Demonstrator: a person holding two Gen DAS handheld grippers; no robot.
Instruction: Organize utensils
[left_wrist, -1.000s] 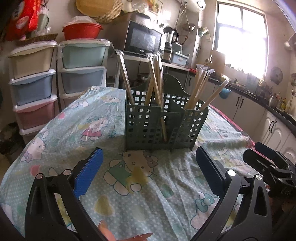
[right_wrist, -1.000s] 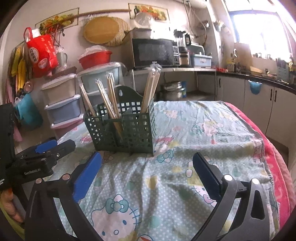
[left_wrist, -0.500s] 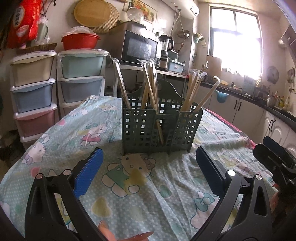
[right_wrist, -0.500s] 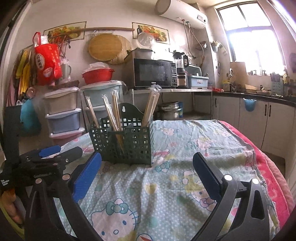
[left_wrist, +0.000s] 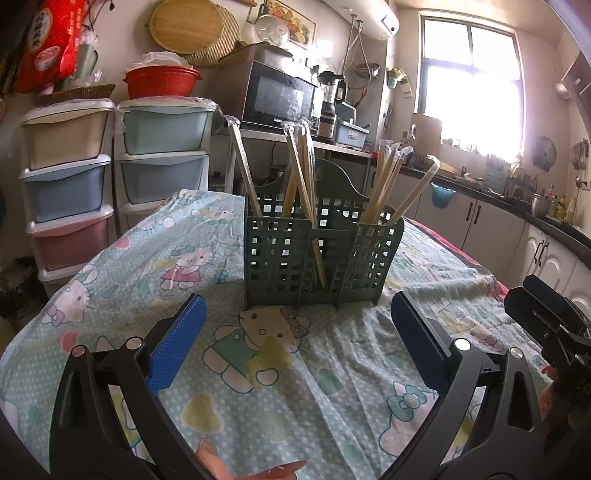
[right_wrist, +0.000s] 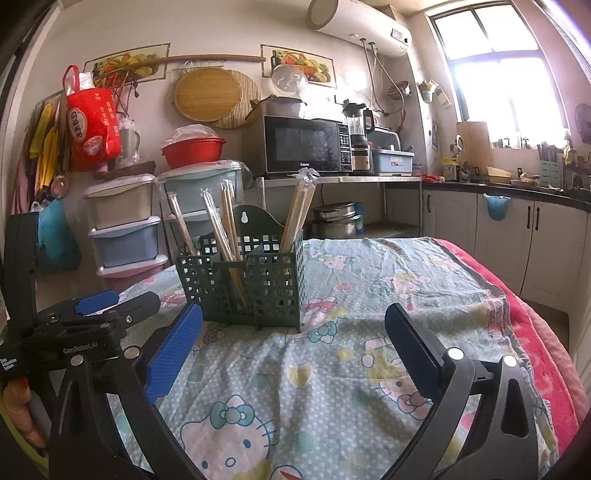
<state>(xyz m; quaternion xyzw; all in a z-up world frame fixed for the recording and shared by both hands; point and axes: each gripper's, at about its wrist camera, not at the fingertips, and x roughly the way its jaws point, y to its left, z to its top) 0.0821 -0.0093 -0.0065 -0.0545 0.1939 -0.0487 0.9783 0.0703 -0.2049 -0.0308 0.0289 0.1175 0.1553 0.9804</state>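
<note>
Hovering low over the tabletop (left_wrist: 110, 280), the left tool (left_wrist: 295, 332) has its blue-padded fingers (left_wrist: 177, 343) spread wide with nothing between them. Straight ahead of it, apart from the fingertips, stands the green utensil caddy (left_wrist: 317, 258) on the cartoon-print cloth (left_wrist: 295, 387). Wrapped chopsticks (left_wrist: 303, 173) lean upright in its compartments: one pair to the tool's left, a bundle in the middle, another bundle to the right. Off to this tool's right, the black body of the right tool (left_wrist: 550, 325) shows at the frame edge.

The right tool (right_wrist: 291, 339) is likewise spread wide and holds nothing. The utensil caddy (right_wrist: 243, 280) sits ahead of it and a little to its left, the chopsticks (right_wrist: 299, 210) poking above the rim. The left tool (right_wrist: 92, 321) is just beside its left finger. Beyond the cloth (right_wrist: 332, 387), to the right, a red blanket edge (right_wrist: 535, 332) hangs off the tabletop (right_wrist: 406, 266). Further back stand stacked plastic drawers (right_wrist: 125, 229) and a microwave (right_wrist: 306, 144).
</note>
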